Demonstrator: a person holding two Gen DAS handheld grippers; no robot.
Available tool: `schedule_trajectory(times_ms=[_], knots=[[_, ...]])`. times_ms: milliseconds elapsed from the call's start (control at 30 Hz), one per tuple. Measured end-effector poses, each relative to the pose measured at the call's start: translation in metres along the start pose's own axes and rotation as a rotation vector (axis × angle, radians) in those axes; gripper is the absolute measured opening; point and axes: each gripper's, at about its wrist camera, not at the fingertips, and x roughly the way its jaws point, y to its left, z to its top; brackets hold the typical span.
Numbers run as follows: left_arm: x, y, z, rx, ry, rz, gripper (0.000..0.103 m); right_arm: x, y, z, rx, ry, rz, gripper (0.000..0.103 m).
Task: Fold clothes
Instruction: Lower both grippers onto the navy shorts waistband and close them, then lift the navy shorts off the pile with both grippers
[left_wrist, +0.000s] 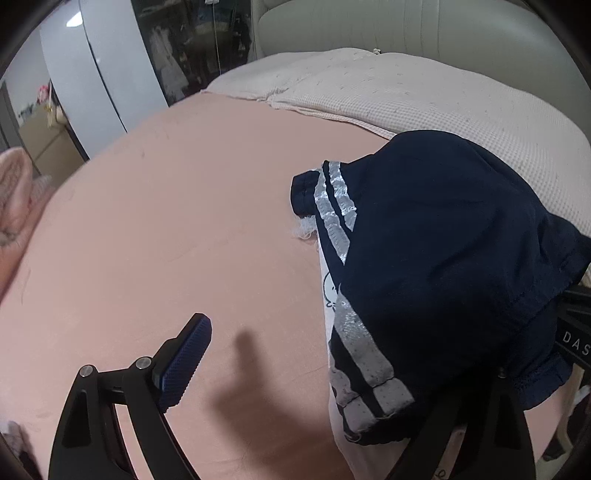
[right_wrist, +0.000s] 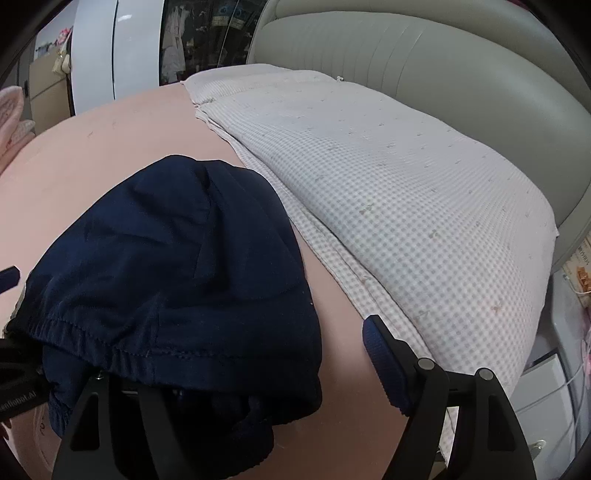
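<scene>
Navy shorts (left_wrist: 443, 258) with silver side stripes hang bunched over the right part of a pink bed sheet (left_wrist: 166, 221). In the left wrist view my left gripper (left_wrist: 328, 347) stands wide open; its left finger (left_wrist: 188, 358) is bare above the sheet, and its right finger is hidden under the shorts. The right wrist view has the shorts (right_wrist: 177, 280) draped over the hidden left finger of my right gripper (right_wrist: 236, 350), which is also wide open, its right finger (right_wrist: 384, 362) bare. A pale garment with a cartoon print (left_wrist: 330, 291) lies under the shorts.
A checked pale blanket (right_wrist: 388, 206) lies folded along the far side, against a beige padded headboard (right_wrist: 443, 62). A pink fluffy item (left_wrist: 14, 199) sits at the bed's left edge. A white wardrobe (left_wrist: 110, 74) stands beyond. White drawers (right_wrist: 546, 398) are at the right.
</scene>
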Motion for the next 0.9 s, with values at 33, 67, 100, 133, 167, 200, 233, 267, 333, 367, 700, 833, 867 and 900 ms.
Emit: schedule_trajectory(times_ms=[33,67,100,133,167,200,233,267,333,367,700,833,867,900], knots=[[0.0,0.0,0.0,-0.003,0.003,0.004,0.092,0.0,0.0,0.001,-0.001,0.004,-0.003,0.077],[0.0,0.0,0.0,-0.007,0.007,0.008,0.092,-0.001,0.0,0.001,-0.003,0.005,-0.004,0.077],[-0.002,0.001,0.0,-0.011,0.011,0.013,0.092,-0.002,0.001,0.001,-0.006,0.006,-0.004,0.077],[-0.003,0.0,0.001,-0.011,0.013,0.02,0.092,-0.003,0.001,0.002,-0.01,0.007,-0.006,0.077],[-0.004,-0.002,0.002,-0.008,0.009,0.028,0.091,-0.005,0.002,0.002,-0.011,0.008,-0.006,0.075],[-0.005,-0.004,0.002,0.001,-0.003,0.035,0.09,-0.006,0.003,0.001,-0.011,0.008,-0.006,0.07],[-0.007,-0.007,0.001,0.012,-0.016,0.042,0.089,-0.007,0.004,0.001,-0.011,0.009,-0.006,0.066],[-0.009,-0.009,0.001,0.022,-0.029,0.048,0.083,-0.009,0.008,0.001,-0.017,0.008,-0.005,0.055],[-0.012,-0.016,0.0,0.049,-0.041,0.04,0.066,-0.013,0.02,-0.001,-0.05,0.0,-0.019,0.041],[-0.012,-0.02,-0.001,0.056,-0.038,0.031,0.054,-0.016,0.027,-0.003,-0.078,-0.009,-0.037,0.033],[-0.009,-0.039,-0.005,0.015,-0.002,-0.062,0.017,-0.006,0.057,-0.008,-0.111,0.008,0.039,0.005],[-0.014,-0.042,-0.008,0.012,-0.007,-0.072,0.017,-0.002,0.056,-0.009,-0.068,0.01,0.103,0.005],[-0.015,-0.043,-0.008,0.011,-0.009,-0.074,0.017,-0.001,0.053,-0.009,-0.026,0.011,0.126,0.005],[-0.016,-0.043,-0.009,0.01,-0.01,-0.077,0.017,-0.001,0.052,-0.01,0.001,0.012,0.137,0.005]])
